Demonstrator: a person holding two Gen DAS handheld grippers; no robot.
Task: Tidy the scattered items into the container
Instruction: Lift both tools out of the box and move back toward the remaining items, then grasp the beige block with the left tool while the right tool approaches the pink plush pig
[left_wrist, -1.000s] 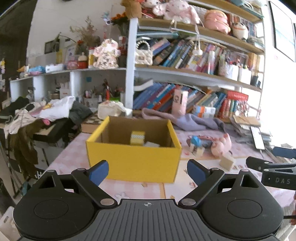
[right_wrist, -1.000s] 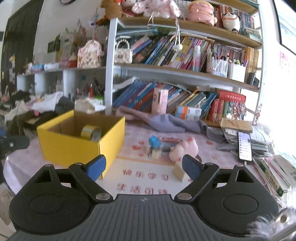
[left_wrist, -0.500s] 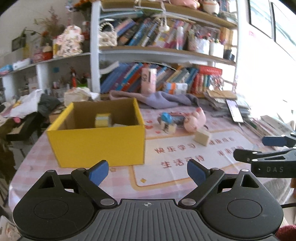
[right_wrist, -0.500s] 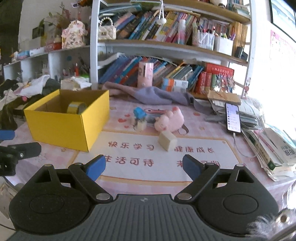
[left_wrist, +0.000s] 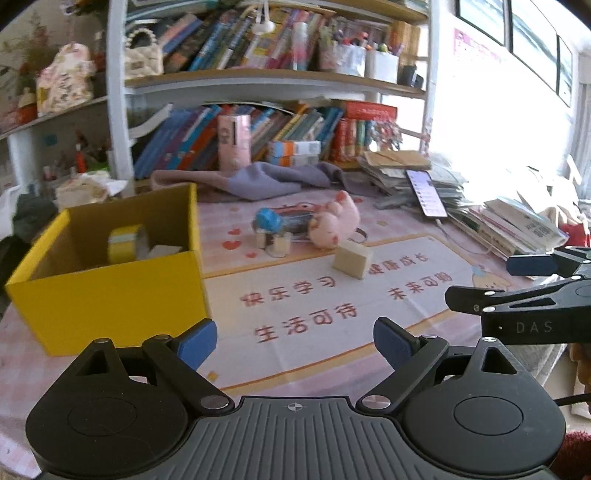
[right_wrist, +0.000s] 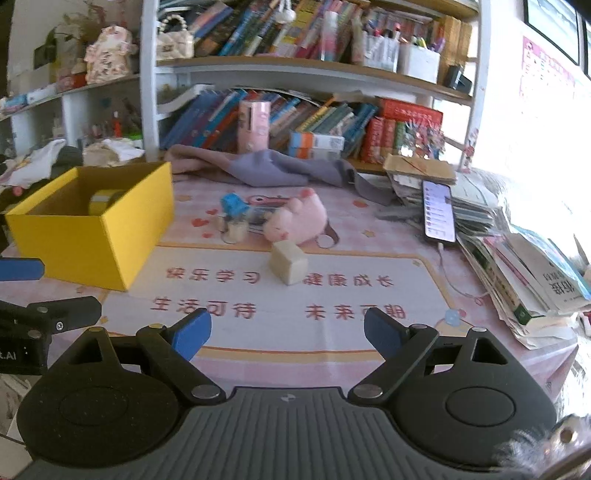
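Note:
A yellow cardboard box (left_wrist: 110, 295) (right_wrist: 122, 240) stands on the table's left and holds a yellow tape roll (left_wrist: 123, 243) (right_wrist: 101, 201) and a pale block. On the mat lie a beige block (left_wrist: 352, 258) (right_wrist: 288, 262), a pink plush pig (left_wrist: 336, 221) (right_wrist: 295, 219), a blue-topped toy (left_wrist: 267, 219) (right_wrist: 232, 205) and small jars (left_wrist: 279, 245) (right_wrist: 234, 230). My left gripper (left_wrist: 295, 341) is open and empty, near the box's front right corner. My right gripper (right_wrist: 286, 332) is open and empty, in front of the beige block.
A phone (right_wrist: 437, 210) lies on stacked books and papers (right_wrist: 524, 273) along the table's right edge. A grey cloth (right_wrist: 273, 166) and a pink carton (right_wrist: 253, 127) lie at the back below the bookshelves. The right gripper shows in the left wrist view (left_wrist: 517, 291).
Both grippers have pulled back from the box and swung right toward the mat. The scattered items now lie ahead of them. Both stay open and empty.

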